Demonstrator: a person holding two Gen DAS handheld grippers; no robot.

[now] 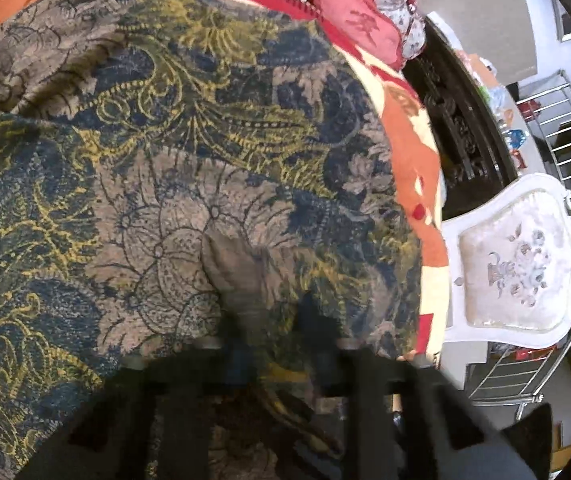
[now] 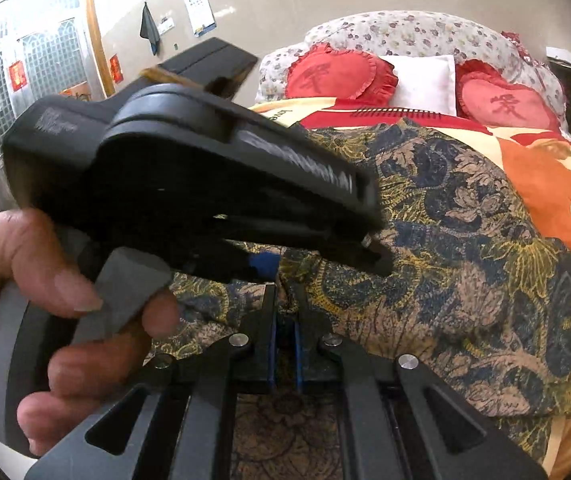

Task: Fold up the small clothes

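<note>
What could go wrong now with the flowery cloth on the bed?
Both grippers, right and left, pinch the cloth close together, so it may bunch into a lump instead of folding flat. The two tools nearly touch and could bump. A thin pinch might slip free when pulled.

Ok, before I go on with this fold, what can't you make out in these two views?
- Left wrist view: left gripper tips blurred and dark; its grip on the patterned garment unclear.
- Right wrist view: the left gripper's body hides the garment's far-left part.
- Right gripper: cloth bunches over its tips.
- Garment's outline: cut off by both frames.
</note>
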